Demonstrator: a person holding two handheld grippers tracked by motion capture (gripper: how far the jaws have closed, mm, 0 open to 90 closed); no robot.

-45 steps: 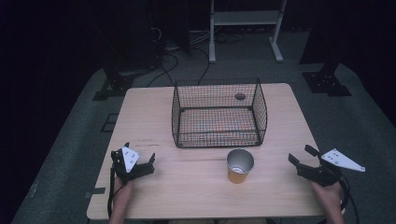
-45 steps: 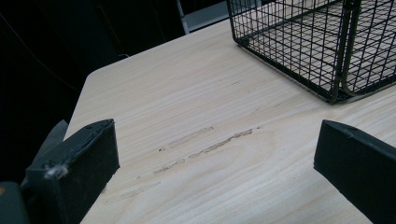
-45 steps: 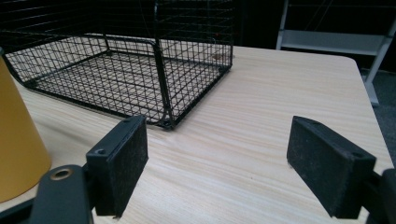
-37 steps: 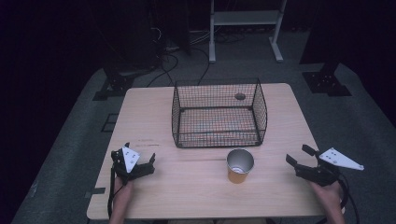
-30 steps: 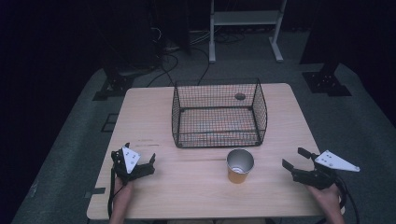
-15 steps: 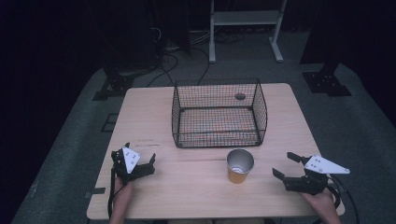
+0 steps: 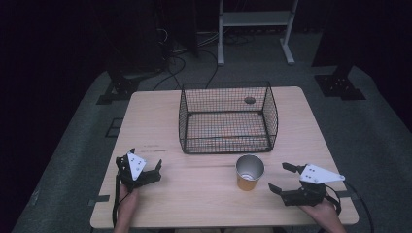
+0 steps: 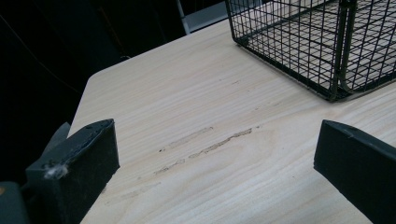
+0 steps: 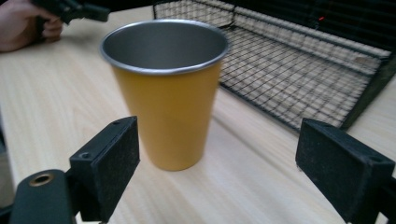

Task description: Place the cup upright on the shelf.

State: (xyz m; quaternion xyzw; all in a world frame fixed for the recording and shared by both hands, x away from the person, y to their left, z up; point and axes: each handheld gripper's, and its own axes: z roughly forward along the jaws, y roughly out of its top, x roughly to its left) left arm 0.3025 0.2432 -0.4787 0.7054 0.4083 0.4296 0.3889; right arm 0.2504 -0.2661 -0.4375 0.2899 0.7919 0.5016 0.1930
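An orange cup [image 7: 249,173] with a steel inside stands upright on the wooden table [image 7: 194,199], just in front of a black wire basket [image 7: 224,141]. My right gripper [image 7: 279,176] lies low to the cup's right and points at it. Its jaws have just been opening and stand open. In the right gripper view the cup [image 9: 166,93] is close ahead of the right gripper [image 9: 215,140], beyond the pads and untouched by them. My left gripper [image 7: 145,162] rests open near the table's front left. In its own view the left gripper [image 8: 217,154] has bare wood between its jaws.
The wire basket [image 8: 327,46] is open-topped with nothing in it and sits mid-table. A round hole [image 7: 249,100] marks the tabletop behind it. Dark floor, cables and a white stand [image 7: 255,19] lie beyond the far edge. Scuff marks [image 8: 205,147] streak the wood ahead of the left gripper.
My right gripper has slid left across the table toward the cup, and its jaws have opened. The left gripper, the cup and the basket have stayed put.
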